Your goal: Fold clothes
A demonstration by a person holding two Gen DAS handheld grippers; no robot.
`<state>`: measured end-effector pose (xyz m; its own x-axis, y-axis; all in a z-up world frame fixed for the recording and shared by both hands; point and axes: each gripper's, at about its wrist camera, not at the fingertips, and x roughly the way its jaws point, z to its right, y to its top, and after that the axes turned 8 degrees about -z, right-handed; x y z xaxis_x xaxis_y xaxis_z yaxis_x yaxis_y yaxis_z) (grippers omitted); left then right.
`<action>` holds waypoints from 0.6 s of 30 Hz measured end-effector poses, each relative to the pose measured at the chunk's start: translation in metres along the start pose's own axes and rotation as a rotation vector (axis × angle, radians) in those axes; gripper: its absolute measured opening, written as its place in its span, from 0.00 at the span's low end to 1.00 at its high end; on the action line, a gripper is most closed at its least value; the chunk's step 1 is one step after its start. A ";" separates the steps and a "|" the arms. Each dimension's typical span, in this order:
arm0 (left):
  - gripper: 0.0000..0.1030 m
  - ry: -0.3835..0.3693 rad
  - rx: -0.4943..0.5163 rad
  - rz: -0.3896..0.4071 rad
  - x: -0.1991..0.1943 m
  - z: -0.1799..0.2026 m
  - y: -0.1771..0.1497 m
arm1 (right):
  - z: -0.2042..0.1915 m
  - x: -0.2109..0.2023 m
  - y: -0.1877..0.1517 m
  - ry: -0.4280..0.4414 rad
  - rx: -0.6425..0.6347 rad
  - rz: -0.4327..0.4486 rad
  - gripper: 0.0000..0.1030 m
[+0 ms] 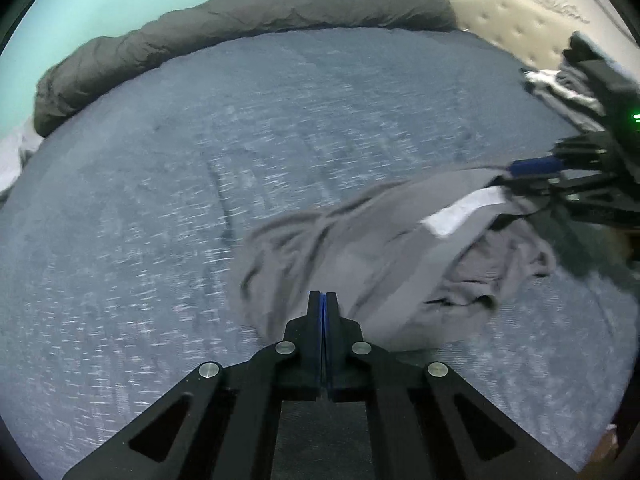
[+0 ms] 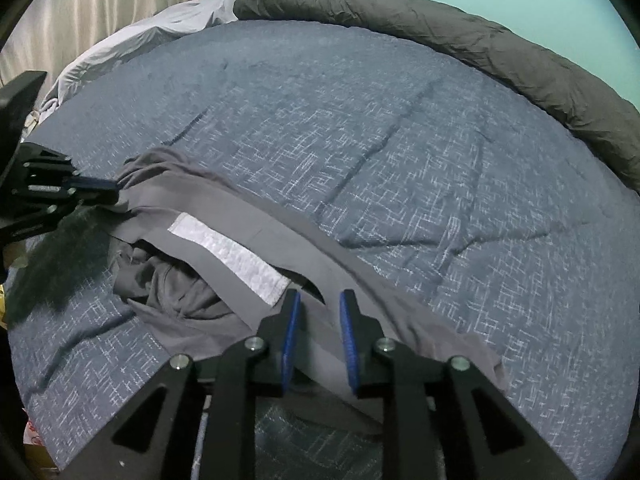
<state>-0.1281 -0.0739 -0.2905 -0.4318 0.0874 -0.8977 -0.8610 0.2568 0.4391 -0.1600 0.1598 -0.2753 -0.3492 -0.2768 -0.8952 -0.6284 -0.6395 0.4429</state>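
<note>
Lying crumpled on the blue bed with its white-flecked woven cover (image 2: 400,152), the grey fabric garment with a white label strip (image 2: 224,216) stretches its waistband in a long diagonal across the right wrist view, from the far left end, where the left hand-held gripper (image 2: 114,192) is closed on its edge, down to the near edge of the bed. The white label (image 2: 230,256) runs along that same axis. Loose folds of the garment bunch below the band. The right hand-held gripper (image 2: 320,320) hangs over the near end of the band with its blue-padded fingers (image 2: 291,320) apart, nothing between them. In the left wrist view, blurred, the left hand-held gripper (image 1: 323,300) has its fingers pressed together at the garment's (image 1: 360,248) edge. A rolled dark grey quilt (image 2: 440,20) lies along the bed's far edge.
</note>
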 end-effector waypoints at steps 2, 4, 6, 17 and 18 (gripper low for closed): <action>0.00 -0.006 0.035 -0.011 0.000 0.008 -0.001 | -0.002 0.004 0.001 -0.010 -0.009 -0.009 0.23; 0.00 0.015 0.069 -0.032 0.004 0.015 -0.001 | -0.003 0.008 0.002 -0.033 -0.019 -0.021 0.23; 0.00 0.030 0.070 -0.042 0.008 0.015 -0.002 | -0.003 0.011 0.003 -0.048 -0.020 -0.028 0.23; 0.30 0.042 0.062 -0.059 0.016 0.010 -0.002 | -0.003 0.016 0.004 -0.040 -0.011 -0.034 0.23; 0.32 0.042 0.062 -0.060 0.017 0.010 -0.001 | -0.003 0.016 0.004 -0.039 -0.010 -0.034 0.23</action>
<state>-0.1317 -0.0635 -0.3064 -0.3921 0.0302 -0.9194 -0.8679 0.3193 0.3806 -0.1662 0.1508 -0.2883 -0.3549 -0.2272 -0.9069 -0.6333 -0.6551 0.4120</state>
